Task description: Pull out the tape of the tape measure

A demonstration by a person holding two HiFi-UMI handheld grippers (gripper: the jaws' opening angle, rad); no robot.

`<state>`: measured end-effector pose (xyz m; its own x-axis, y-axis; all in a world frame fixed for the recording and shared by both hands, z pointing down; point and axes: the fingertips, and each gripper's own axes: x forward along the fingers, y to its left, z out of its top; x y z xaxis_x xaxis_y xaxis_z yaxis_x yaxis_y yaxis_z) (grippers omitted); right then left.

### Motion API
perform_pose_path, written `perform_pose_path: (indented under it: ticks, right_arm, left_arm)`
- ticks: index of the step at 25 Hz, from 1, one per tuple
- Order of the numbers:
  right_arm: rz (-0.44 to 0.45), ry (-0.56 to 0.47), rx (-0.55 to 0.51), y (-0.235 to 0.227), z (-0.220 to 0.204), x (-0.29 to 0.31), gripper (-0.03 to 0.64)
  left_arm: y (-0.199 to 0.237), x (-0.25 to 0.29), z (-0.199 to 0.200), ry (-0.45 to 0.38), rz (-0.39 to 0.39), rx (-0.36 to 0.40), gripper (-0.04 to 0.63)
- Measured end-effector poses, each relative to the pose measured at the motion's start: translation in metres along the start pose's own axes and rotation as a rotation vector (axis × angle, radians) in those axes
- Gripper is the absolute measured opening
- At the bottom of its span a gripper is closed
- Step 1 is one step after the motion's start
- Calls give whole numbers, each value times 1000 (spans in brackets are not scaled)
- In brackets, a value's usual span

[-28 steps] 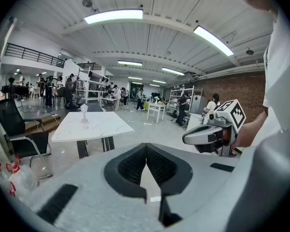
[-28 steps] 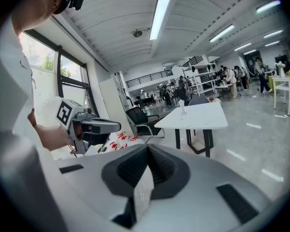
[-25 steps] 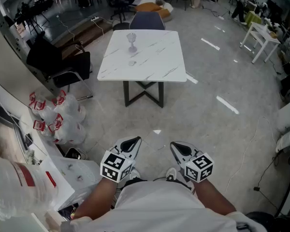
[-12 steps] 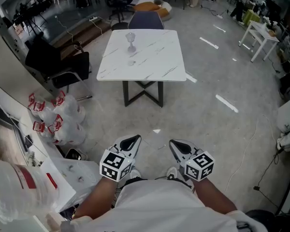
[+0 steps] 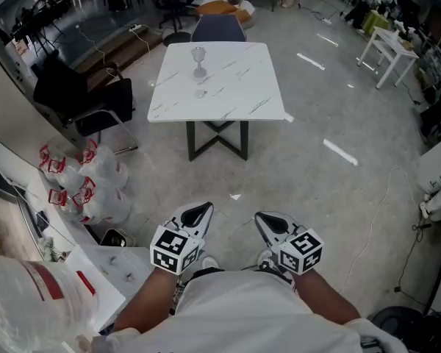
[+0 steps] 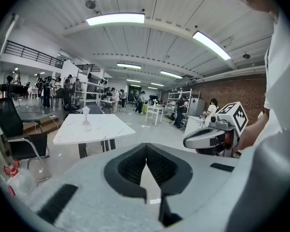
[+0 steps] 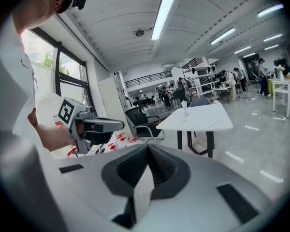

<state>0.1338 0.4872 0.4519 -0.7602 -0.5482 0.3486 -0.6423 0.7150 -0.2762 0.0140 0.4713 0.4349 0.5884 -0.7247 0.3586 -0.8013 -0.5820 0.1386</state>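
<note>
I see no tape measure that I can make out. A white marble table (image 5: pixel 235 87) stands a few steps ahead with a clear stemmed glass (image 5: pixel 198 61) on it and a small pale item (image 5: pixel 200 94) in front of the glass, too small to identify. My left gripper (image 5: pixel 203 210) and right gripper (image 5: pixel 263 218) are held side by side close to the body, both shut and empty. The left gripper view has the shut jaws, the table (image 6: pixel 89 128) and the right gripper (image 6: pixel 210 137) in it. In the right gripper view the left gripper (image 7: pixel 94 125) is at the left and the table (image 7: pixel 203 120) ahead.
Black chairs (image 5: pixel 88 101) stand left of the table and a blue chair (image 5: pixel 218 28) behind it. Plastic bags with red print (image 5: pixel 84 186) lie by a white counter (image 5: pixel 95 278) at my left. A small white table (image 5: pixel 386 46) and a floor cable (image 5: pixel 386 197) are at the right.
The whole view has shifted slightly, the left bags and counter sliding a little in the picture. Both grippers stay side by side and shut.
</note>
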Motion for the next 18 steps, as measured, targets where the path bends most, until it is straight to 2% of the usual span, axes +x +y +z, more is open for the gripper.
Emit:
perform_pose_path:
  ticks: [9, 14, 18]
  right_arm:
    - [-58, -2, 22, 31, -9, 22, 6]
    - [-71, 26, 26, 42, -17, 27, 6]
    - [-82, 16, 32, 36, -10, 32, 6]
  left_arm:
    - [22, -26, -15, 13, -46, 28, 6]
    - [33, -34, -21, 9, -43, -6, 6]
    - [38, -30, -20, 11, -49, 2, 6]
